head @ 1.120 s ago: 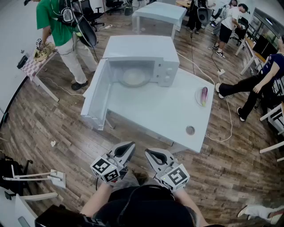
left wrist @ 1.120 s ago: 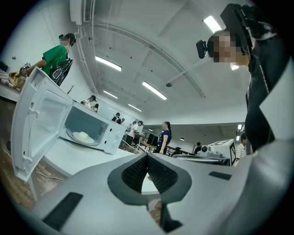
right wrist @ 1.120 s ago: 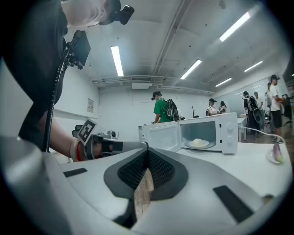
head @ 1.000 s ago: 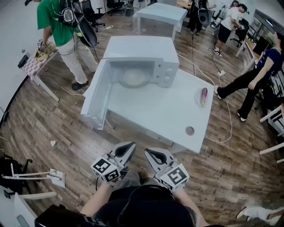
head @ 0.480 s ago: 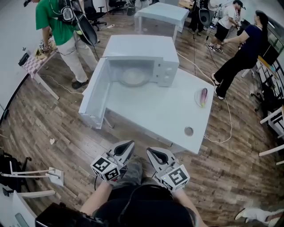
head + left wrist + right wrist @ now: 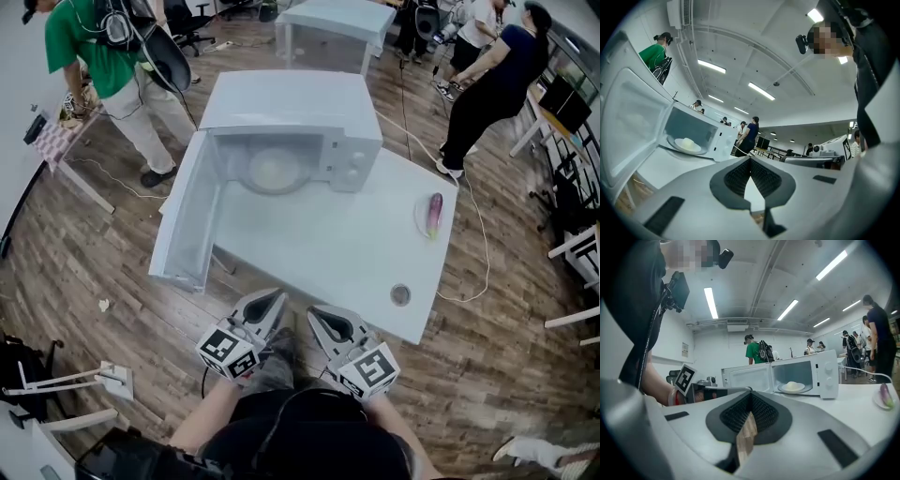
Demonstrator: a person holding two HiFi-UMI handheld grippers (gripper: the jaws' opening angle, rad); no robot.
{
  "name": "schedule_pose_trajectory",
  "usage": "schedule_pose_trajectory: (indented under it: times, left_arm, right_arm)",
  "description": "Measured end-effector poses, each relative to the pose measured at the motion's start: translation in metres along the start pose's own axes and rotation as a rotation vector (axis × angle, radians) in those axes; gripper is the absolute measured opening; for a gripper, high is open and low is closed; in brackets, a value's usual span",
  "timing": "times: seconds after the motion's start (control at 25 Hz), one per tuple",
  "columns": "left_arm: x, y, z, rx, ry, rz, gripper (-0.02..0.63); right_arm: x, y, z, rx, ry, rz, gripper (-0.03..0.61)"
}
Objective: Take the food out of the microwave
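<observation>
Both grippers have come forward since the earlier frames: in the head view the white table (image 6: 328, 253) and the microwave (image 6: 291, 103) now sit lower in the frame, and the table's near edge has drawn almost up to the gripper tips at lower centre. A bystander in a dark top has also crossed to the upper right corner. The left gripper (image 6: 265, 302) and the right gripper (image 6: 322, 319) lie side by side, each with its jaws pressed together and nothing between them, as both gripper views confirm. The microwave door (image 6: 183, 220) hangs wide open toward the left of the frame, and the food (image 6: 274, 171), a pale mound on a plate, is still inside the cavity on the turntable, well apart from either gripper. An eggplant on a small plate (image 6: 434, 214) rests near the table's right edge. By my reading this is the approach step, with nothing yet grasped. The next move likely calls for reaching across the table, parting one gripper's jaws, and entering the cavity level enough to take the plate's rim without tipping the food.
</observation>
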State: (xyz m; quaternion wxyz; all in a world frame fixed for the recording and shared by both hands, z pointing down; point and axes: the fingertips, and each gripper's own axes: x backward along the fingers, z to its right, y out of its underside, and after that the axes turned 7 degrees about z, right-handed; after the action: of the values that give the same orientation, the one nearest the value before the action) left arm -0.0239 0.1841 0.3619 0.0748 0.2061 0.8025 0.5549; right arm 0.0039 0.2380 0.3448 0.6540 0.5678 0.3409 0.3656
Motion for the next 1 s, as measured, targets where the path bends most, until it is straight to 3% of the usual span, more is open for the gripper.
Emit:
schedule_pose_trajectory:
  times: [0.48,0.76,1.0]
  left_arm:
    - [-0.059,-0.015,-0.087,-0.03,-0.102,0.008,0.009]
    - [-0.075,-0.014,-0.124,-0.02,-0.129,-0.02,0.009]
    - [-0.095,-0.016,-0.155,-0.029,-0.148,-0.027,0.009]
  right_arm:
    - [-0.076,0.003,0.081,-0.058,0.072,-0.027,0.017]
    - [-0.116,0.007,0.105,-0.073,0.063,-0.057,0.017]
    - [-0.138,0.011,0.133,-0.089,0.107,-0.063,0.017]
